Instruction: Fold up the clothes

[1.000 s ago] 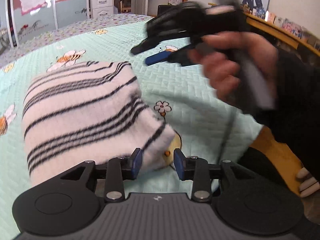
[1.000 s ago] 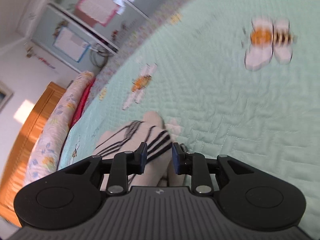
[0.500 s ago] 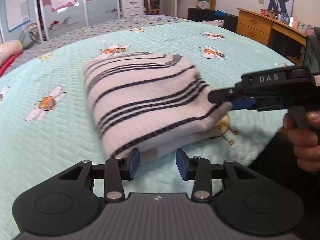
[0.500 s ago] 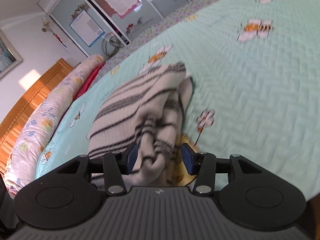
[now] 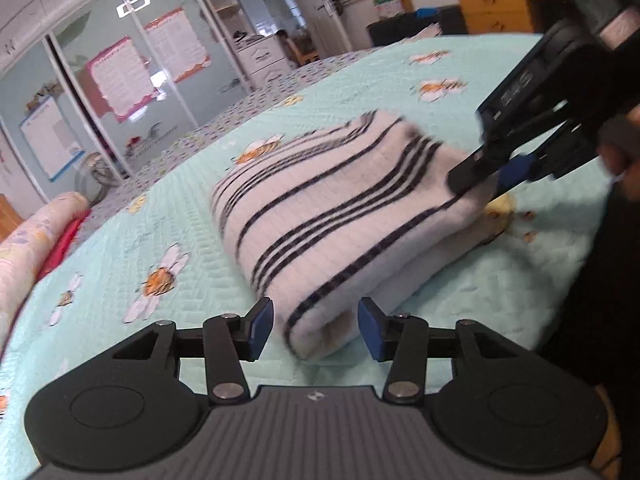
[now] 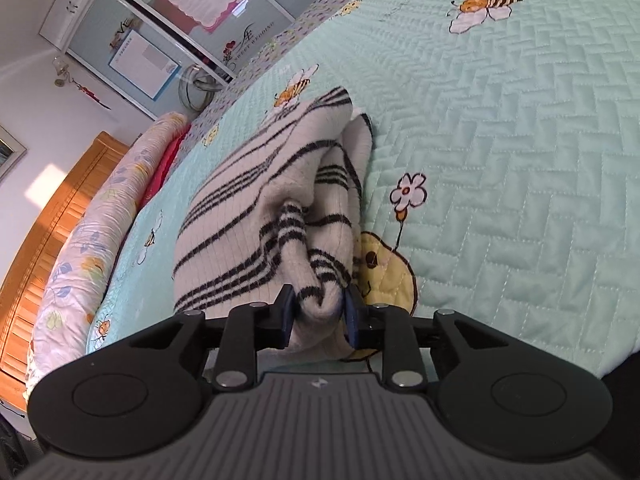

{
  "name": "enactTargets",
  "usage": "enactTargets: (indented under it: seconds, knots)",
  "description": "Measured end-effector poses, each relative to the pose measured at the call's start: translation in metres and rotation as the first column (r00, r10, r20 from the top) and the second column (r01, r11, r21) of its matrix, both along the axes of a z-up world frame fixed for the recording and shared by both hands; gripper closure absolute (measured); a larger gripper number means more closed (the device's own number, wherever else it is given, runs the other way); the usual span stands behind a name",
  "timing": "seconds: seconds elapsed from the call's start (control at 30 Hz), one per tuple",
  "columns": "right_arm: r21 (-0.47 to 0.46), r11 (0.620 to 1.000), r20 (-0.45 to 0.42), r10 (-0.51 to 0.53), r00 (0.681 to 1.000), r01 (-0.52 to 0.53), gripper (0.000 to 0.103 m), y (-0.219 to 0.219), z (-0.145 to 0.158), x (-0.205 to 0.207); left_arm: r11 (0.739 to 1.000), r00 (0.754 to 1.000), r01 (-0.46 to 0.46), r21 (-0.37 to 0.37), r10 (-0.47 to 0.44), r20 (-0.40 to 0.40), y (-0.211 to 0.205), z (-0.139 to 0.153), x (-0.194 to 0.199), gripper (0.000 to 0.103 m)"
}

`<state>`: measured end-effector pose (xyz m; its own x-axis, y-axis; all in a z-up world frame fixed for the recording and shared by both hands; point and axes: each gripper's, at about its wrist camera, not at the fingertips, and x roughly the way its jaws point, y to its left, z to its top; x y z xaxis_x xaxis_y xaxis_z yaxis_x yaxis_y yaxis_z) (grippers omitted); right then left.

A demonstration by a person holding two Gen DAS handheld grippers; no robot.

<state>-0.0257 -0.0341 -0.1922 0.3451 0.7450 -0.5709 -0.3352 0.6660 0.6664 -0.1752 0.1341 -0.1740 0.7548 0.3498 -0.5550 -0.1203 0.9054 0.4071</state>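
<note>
A white sweater with black stripes (image 5: pixel 340 208) lies folded into a thick bundle on the mint quilted bedspread (image 5: pixel 500 280). My left gripper (image 5: pixel 316 326) is low at the bundle's near corner. Its jaws are opening, and the corner sits between the blue pads without touching them. In the right wrist view the sweater (image 6: pixel 256 216) shows its layered end. My right gripper (image 6: pixel 318 312) is closing, with both pads pressed on a rounded fold of that end. It also appears in the left wrist view, where the right gripper (image 5: pixel 486 178) bites the bundle's far right end.
A floral bolster (image 6: pixel 100 220) and a wooden headboard (image 6: pixel 52 208) run along the bed's left side. Glass wardrobe doors (image 5: pixel 120 80) stand beyond the bed, and a wooden dresser (image 5: pixel 508 4) at the back right. A person's hand (image 5: pixel 624 160) holds the right gripper.
The right gripper came in from above the bed to the sweater's end and shut on a fold. The left gripper turned and closed in on the near corner while its jaws widened.
</note>
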Motion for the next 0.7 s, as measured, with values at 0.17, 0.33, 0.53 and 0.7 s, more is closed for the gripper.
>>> enactTargets:
  seconds: [0.17,0.33,0.53,0.7]
  knots:
    - [-0.002,1.000,0.011,0.007,1.000,-0.007,0.070,0.005,0.001,-0.002,0.998,0.999,-0.032,-0.058,0.032,0.010,0.016,0.001,0.007,0.078]
    - [-0.001,1.000,0.057,0.023,0.998,-0.023,0.090,0.006,0.014,-0.008,0.986,0.996,-0.045,-0.159,0.056,0.062,0.030,0.017,-0.004,0.088]
    - [0.113,0.994,0.013,-0.002,1.000,0.000,0.090,0.003,0.028,-0.020,0.967,0.995,-0.077,-0.242,0.092,0.049,0.043,0.015,-0.010,0.088]
    - [0.083,0.995,-0.111,-0.049,0.993,0.059,0.090,0.002,-0.026,-0.013,0.964,0.995,-0.093,-0.250,0.096,-0.003,0.042,-0.001,-0.007,0.084]
